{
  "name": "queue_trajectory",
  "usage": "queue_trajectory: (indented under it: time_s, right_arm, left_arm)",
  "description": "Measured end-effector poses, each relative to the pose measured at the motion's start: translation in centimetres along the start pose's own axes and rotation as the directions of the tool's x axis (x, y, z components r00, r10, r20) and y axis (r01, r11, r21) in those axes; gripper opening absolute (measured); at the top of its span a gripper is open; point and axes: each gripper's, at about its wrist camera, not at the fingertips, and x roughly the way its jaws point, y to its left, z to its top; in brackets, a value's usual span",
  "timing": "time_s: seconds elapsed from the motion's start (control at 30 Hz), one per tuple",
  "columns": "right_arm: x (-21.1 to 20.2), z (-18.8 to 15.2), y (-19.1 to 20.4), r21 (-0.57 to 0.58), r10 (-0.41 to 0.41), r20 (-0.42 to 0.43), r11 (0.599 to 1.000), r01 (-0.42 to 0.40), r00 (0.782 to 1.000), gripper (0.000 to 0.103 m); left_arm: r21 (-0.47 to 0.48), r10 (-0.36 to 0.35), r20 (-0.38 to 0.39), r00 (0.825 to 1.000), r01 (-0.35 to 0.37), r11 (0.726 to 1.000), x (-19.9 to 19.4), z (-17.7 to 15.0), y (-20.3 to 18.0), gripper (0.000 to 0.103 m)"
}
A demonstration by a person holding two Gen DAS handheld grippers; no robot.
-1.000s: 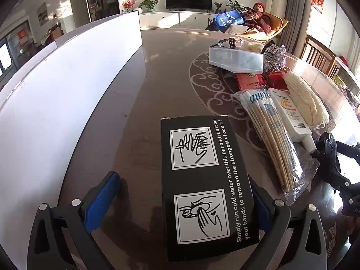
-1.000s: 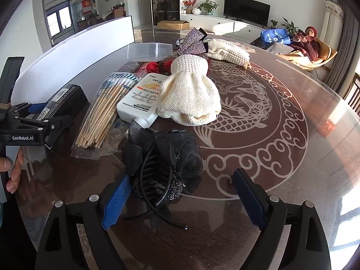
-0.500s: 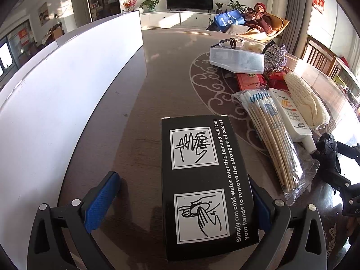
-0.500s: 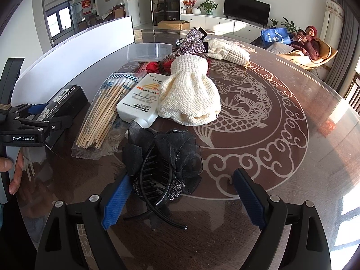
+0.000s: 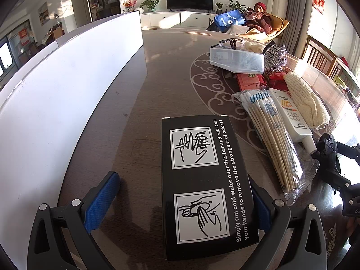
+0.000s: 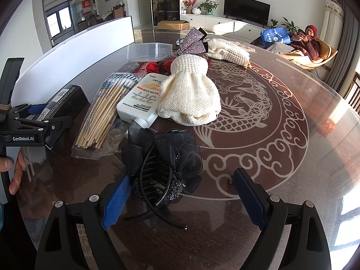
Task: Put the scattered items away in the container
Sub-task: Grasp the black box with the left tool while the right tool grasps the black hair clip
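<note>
Both grippers spread wide over the table [image 6: 281,135], nothing clamped.

Left gripper [image 5: 180,204] straddles the black box [image 5: 202,180]: right pad against the box's side, left pad well clear, so not gripping. Box lies flat on the table beside the white wall [image 5: 56,90]. Right gripper [image 6: 180,199] sits released around the black hair clip [image 6: 162,168], left pad touching its edge, right pad apart. Behind the clip: bag of sticks [image 6: 101,117], white bottle [image 6: 139,103], cream knit piece [image 6: 189,94], clear plastic container [image 6: 148,50] at the back.
</note>
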Motion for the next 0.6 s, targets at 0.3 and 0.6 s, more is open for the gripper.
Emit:
queue_trajectory:
  time_s: [0.3,0.6]
  right_arm:
    - [0.01,0.00,-0.02,0.000,0.000,0.000,1.000,0.000,1.000,0.090]
    - [-0.01,-0.01,0.00,0.001,0.000,0.000,1.000,0.000,1.000,0.090]
  left_arm:
    - [0.001,-0.001,0.000,1.000,0.001,1.000,0.02,0.00,0.00,0.103]
    - [0.038,-0.028,-0.011,1.000,0.029,0.999,-0.37,-0.23,0.16,0.103]
